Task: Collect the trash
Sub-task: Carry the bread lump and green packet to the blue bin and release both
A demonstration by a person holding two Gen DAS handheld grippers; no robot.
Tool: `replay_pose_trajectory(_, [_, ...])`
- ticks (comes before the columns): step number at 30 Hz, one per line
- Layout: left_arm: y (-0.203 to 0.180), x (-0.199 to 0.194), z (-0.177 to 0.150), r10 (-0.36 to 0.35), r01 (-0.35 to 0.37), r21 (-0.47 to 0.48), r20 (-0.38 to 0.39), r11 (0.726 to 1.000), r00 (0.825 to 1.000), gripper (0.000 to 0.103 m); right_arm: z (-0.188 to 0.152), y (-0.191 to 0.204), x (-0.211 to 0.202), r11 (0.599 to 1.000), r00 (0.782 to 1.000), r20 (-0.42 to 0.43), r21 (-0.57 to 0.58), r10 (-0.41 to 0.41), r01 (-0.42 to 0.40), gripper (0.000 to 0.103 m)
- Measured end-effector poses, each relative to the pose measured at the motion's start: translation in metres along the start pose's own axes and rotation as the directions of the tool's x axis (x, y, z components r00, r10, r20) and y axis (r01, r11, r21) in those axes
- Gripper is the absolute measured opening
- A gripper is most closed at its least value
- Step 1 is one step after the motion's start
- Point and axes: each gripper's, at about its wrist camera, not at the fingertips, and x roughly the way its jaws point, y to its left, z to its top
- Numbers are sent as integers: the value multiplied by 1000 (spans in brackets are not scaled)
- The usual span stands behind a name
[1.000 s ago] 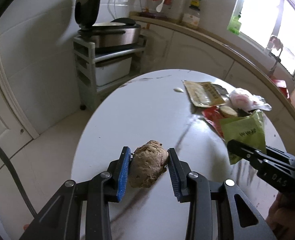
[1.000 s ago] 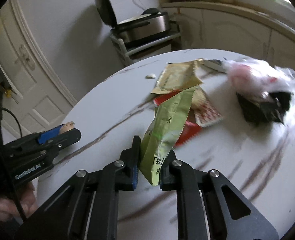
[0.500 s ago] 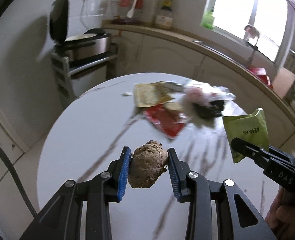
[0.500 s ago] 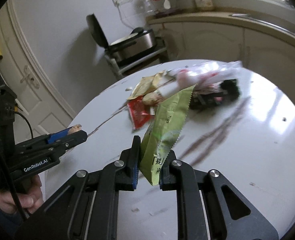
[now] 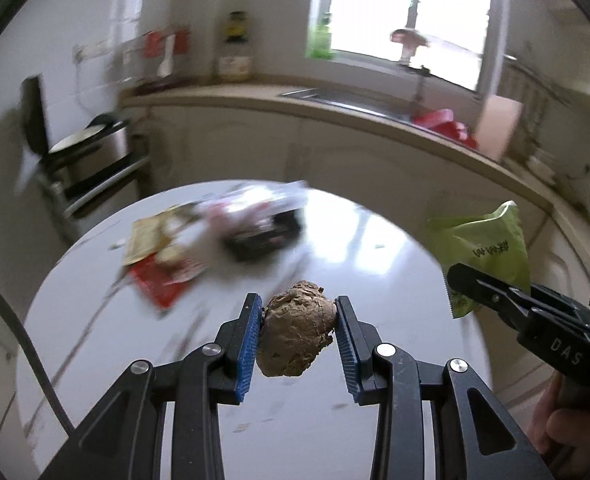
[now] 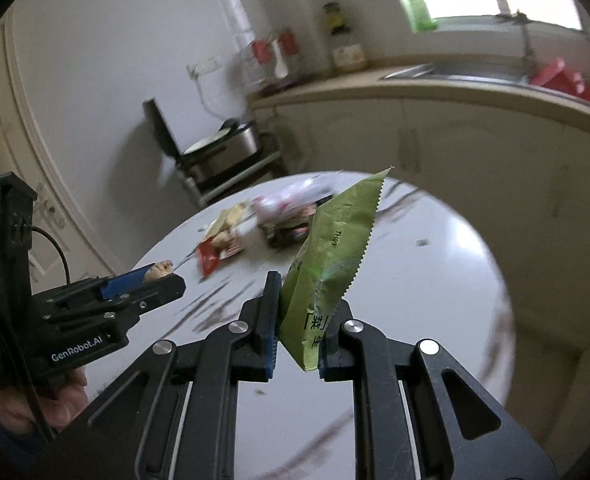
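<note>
My left gripper (image 5: 299, 312) is shut on a brown lumpy piece of food waste (image 5: 295, 332), held above the round white table (image 5: 375, 264). My right gripper (image 6: 297, 312) is shut on a green snack wrapper (image 6: 331, 256) that stands up between its pads. In the left wrist view the right gripper (image 5: 461, 280) and its green wrapper (image 5: 483, 248) show at the right edge. From the right wrist camera the left gripper (image 6: 171, 276) appears at the left with the brown lump (image 6: 159, 269) at its tip. A blurred pile of wrappers (image 5: 215, 236) lies on the table's far side.
An appliance with a raised lid on a grey rack (image 5: 83, 152) stands by the far left wall. A curved counter with a sink (image 5: 347, 98) and a red item (image 5: 443, 124) runs under the window. A person's hand (image 6: 35, 400) holds the left gripper.
Both grippers rose and drew back from the trash pile with their loads still held. The table and pile now sit farther away, and the view has swung right toward the window and sink.
</note>
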Motion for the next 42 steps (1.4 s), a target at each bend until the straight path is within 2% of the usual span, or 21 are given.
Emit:
replay_pose_trajectory(6, [-75, 11, 7, -104, 103, 72, 15, 992, 994, 33, -9, -54, -62, 993, 992, 66, 61, -110, 106, 14])
replay_pose_trajectory(12, [-156, 42, -1, -217, 220, 141, -38, 965, 975, 33, -40, -125, -121, 954, 963, 75, 174, -259, 243, 14])
replay_pose_trajectory(16, [-209, 66, -12, -283, 296, 179, -94, 938, 955, 33, -69, -175, -147, 912, 936, 31, 238, -352, 335, 14])
replay_pose_trajectory(20, [-248, 96, -25, -320, 350, 218, -162, 911, 934, 33, -106, -220, -158, 879, 920, -30, 283, -391, 383, 14])
replay_pose_trajectory(26, [-297, 164, -55, -297, 378, 254, -306, 890, 905, 33, -168, -273, -153, 841, 909, -146, 345, -391, 417, 14])
replay_pose_trajectory(28, [-308, 189, -69, -279, 384, 257, -365, 887, 888, 33, -189, -288, -146, 825, 907, -188, 377, -377, 422, 14])
replay_pose_trajectory(33, [-324, 255, -93, -241, 399, 239, -499, 885, 833, 33, -240, -326, -122, 773, 901, -297, 468, -318, 427, 14])
replay_pose_trajectory(37, [-332, 294, -108, -221, 400, 210, -570, 892, 791, 33, -268, -345, -101, 743, 891, -360, 508, -276, 436, 14])
replay_pose_trajectory(40, [-338, 322, -114, -208, 402, 196, -612, 895, 763, 34, -289, -358, -88, 714, 876, -412, 533, -251, 455, 15])
replay_pose_trajectory(42, [-331, 340, -121, -204, 400, 179, -638, 899, 743, 34, -298, -365, -83, 698, 870, -433, 547, -238, 463, 17])
